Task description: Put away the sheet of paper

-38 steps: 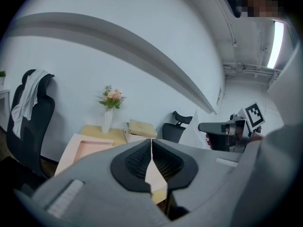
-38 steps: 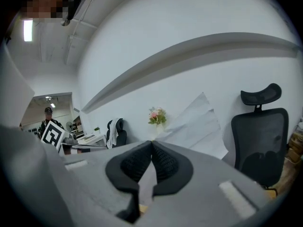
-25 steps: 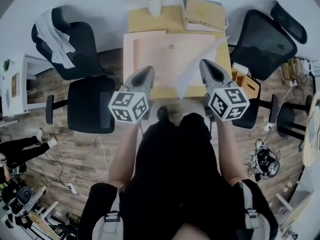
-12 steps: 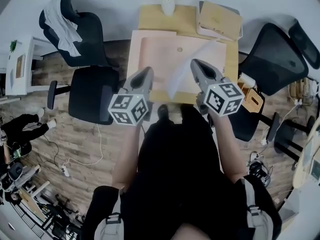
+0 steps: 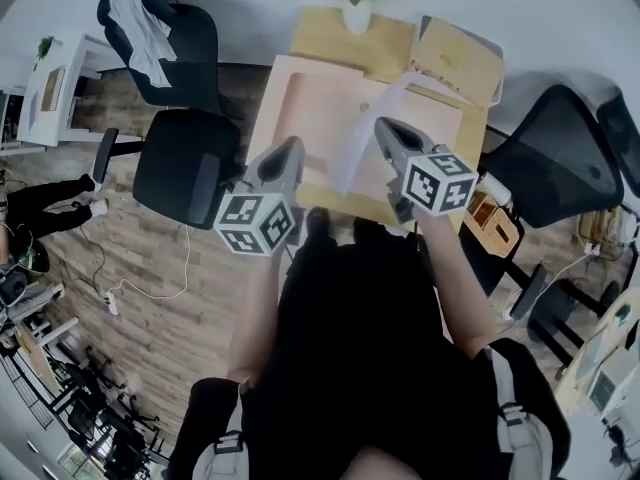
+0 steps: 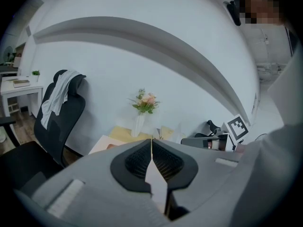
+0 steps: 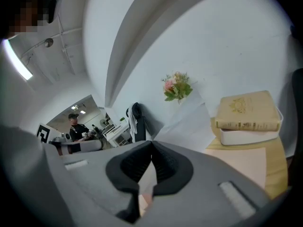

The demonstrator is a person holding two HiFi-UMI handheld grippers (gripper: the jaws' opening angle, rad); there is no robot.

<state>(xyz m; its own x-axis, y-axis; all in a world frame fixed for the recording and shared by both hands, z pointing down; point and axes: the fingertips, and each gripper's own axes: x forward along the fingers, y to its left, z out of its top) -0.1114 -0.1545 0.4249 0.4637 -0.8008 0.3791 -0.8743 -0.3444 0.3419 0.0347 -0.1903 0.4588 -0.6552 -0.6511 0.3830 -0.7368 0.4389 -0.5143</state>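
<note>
A white sheet of paper point(image 5: 362, 138) hangs tilted above the pink desk mat point(image 5: 305, 108), and my right gripper point(image 5: 383, 128) is shut on its right edge. In the right gripper view the sheet point(image 7: 189, 122) rises up and to the right from the closed jaws of my right gripper point(image 7: 151, 143). My left gripper point(image 5: 290, 148) hovers over the mat's left part, apart from the sheet. In the left gripper view the jaws of my left gripper point(image 6: 151, 140) meet at the tips with nothing held between them.
On the wooden desk point(image 5: 330, 38), a vase of flowers point(image 5: 357, 13) stands at the far edge. A tan book point(image 5: 455, 58) lies on a white box at the far right. Black office chairs stand left point(image 5: 185, 173) and right point(image 5: 560, 168) of the desk.
My right gripper has carried the sheet a little to the left over the mat. The head view has swung, so the desk now sits tilted in it. The left gripper stays shut.
</note>
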